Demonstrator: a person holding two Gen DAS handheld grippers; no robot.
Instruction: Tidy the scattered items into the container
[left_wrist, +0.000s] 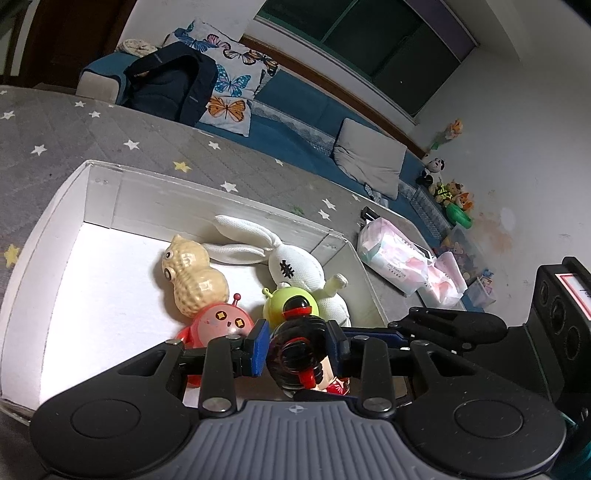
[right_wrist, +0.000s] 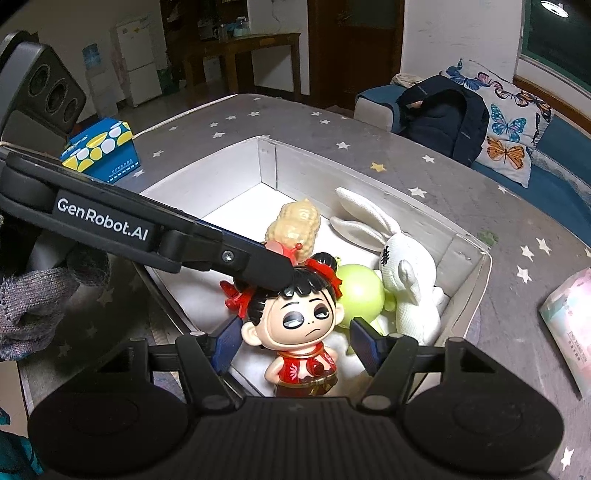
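Observation:
A white box (left_wrist: 55, 206) (right_wrist: 465, 240) stands on the grey star-patterned table. It holds a peanut toy (left_wrist: 194, 275) (right_wrist: 295, 225), a white rabbit plush (left_wrist: 299, 271) (right_wrist: 402, 269), a green round toy (left_wrist: 286, 304) (right_wrist: 356, 291) and a red round toy (left_wrist: 218, 323). My left gripper (left_wrist: 297, 350) is shut on the black-haired head of a doll figure (left_wrist: 295, 362) (right_wrist: 299, 314) and holds it upright in the box's near corner. My right gripper (right_wrist: 295, 341) is open, its blue pads either side of the doll's face, not touching.
A pink tissue pack (left_wrist: 395, 258) (right_wrist: 570, 321) lies on the table right of the box. A blue patterned box (right_wrist: 101, 151) sits at the far left. A sofa with a dark jacket (left_wrist: 173, 85) and cushions stands behind the table.

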